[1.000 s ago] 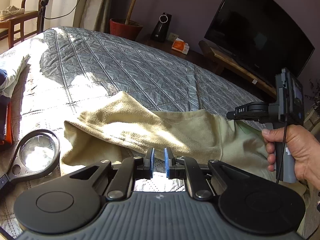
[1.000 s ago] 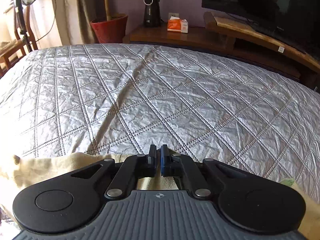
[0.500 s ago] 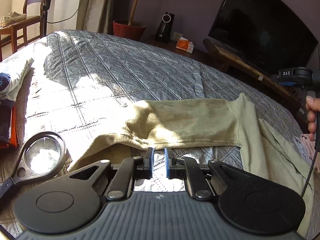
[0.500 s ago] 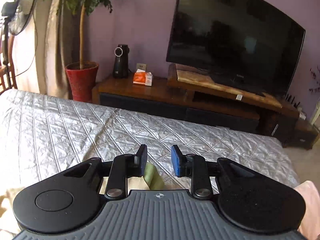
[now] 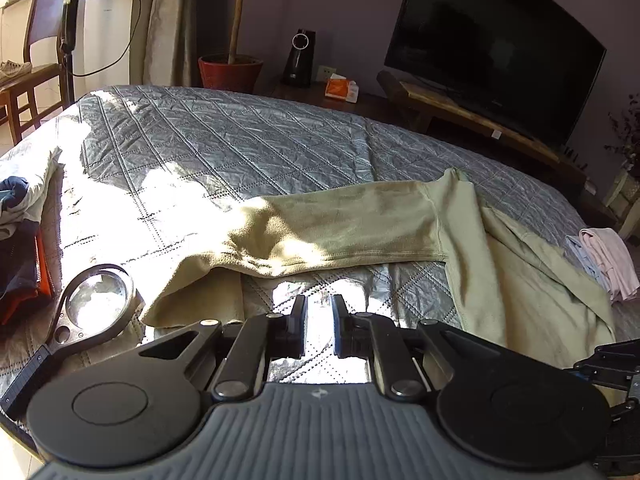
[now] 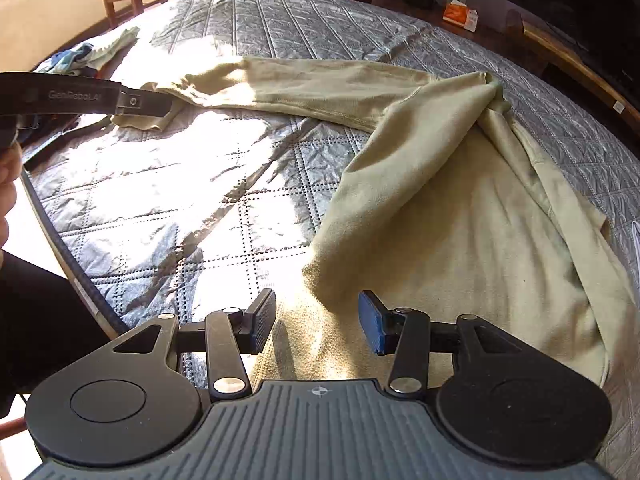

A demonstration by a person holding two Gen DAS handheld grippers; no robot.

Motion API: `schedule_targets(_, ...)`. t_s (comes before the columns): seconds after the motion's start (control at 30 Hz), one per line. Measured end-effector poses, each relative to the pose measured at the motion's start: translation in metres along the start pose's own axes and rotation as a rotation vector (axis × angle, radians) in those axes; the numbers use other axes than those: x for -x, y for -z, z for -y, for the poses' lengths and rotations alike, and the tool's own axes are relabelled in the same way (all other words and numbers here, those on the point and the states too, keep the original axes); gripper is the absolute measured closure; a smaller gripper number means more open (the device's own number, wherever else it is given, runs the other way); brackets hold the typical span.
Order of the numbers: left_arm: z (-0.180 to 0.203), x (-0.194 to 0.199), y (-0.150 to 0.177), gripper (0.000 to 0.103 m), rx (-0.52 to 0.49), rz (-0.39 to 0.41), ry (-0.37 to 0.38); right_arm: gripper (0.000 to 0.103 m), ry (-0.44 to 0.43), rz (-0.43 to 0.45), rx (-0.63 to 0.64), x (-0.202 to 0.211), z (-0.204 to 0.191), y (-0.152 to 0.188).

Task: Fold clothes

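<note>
Olive fleece sweatshirt [image 6: 460, 208] lies rumpled on quilt, sleeve [image 5: 340, 228] outstretched

One readable label in your views

In your right wrist view, the black arm of your left gripper [image 6: 84, 98], reaching in from the left edge, carries pale embossed lettering that reads roughly "GenRobot.AI"; the last characters are soft, so you cannot be sure of them. The grey ribbed plate at the bottom of each view bears only a small emblem, no letters you can read. The orange box [image 5: 341, 89] on the TV stand [image 5: 472, 116] has print too small and blurred to make out. A small white tag [image 5: 496, 133] on the stand's front edge is likewise unreadable. The TV [image 5: 492, 48] shows no legible brand.
</note>
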State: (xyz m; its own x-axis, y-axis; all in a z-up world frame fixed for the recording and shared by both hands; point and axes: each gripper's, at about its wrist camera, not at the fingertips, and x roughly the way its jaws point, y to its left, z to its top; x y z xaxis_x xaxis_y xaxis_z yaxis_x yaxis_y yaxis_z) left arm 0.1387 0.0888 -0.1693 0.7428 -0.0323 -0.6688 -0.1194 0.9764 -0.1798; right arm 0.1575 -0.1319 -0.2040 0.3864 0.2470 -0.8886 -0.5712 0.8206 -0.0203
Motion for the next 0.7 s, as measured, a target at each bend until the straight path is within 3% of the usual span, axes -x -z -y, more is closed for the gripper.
schedule_targets(0.07, -0.002, 0.009, 0.0, 0.093, -0.008, 0.007, -0.004, 0.048, 0.025, 0.013, -0.008, -0.009, -0.004, -0.004)
schedule_targets(0.1, -0.004, 0.012, -0.001, 0.092, -0.01, 0.01, -0.01, 0.059, 0.031, 0.022, -0.015, -0.012, -0.006, -0.006)
schedule_targets(0.13, -0.007, 0.016, -0.001, 0.092, -0.011, 0.014, -0.016, 0.101, 0.022, 0.036, -0.028, -0.012, -0.009, -0.008)
schedule_targets(0.27, -0.019, 0.019, -0.009, 0.092, 0.027, 0.019, -0.042, 0.1, -0.023, 0.095, -0.082, -0.011, -0.024, -0.016)
schedule_targets(0.33, -0.023, 0.02, -0.013, 0.093, 0.047, 0.028, -0.048, 0.099, -0.088, 0.13, -0.118, -0.009, -0.04, -0.024)
schedule_targets(0.37, -0.024, 0.021, -0.015, 0.093, 0.053, 0.031, -0.049, 0.098, -0.123, 0.141, -0.12, -0.008, -0.049, -0.031)
schedule_targets(0.43, -0.024, 0.021, -0.018, 0.092, 0.056, 0.034, -0.047, 0.078, -0.191, 0.161, -0.088, -0.004, -0.06, -0.037)
schedule_targets(0.5, -0.023, 0.02, -0.019, 0.092, 0.048, 0.032, -0.041, 0.068, -0.242, 0.192, -0.049, 0.004, -0.068, -0.041)
schedule_targets(0.6, -0.014, 0.013, -0.016, 0.093, 0.008, 0.024, -0.017, 0.065, -0.144, 0.293, -0.135, 0.038, -0.031, -0.03)
schedule_targets(0.7, 0.003, 0.001, -0.013, 0.093, -0.031, 0.012, 0.028, 0.044, 0.164, 0.318, -0.161, 0.06, 0.015, -0.013)
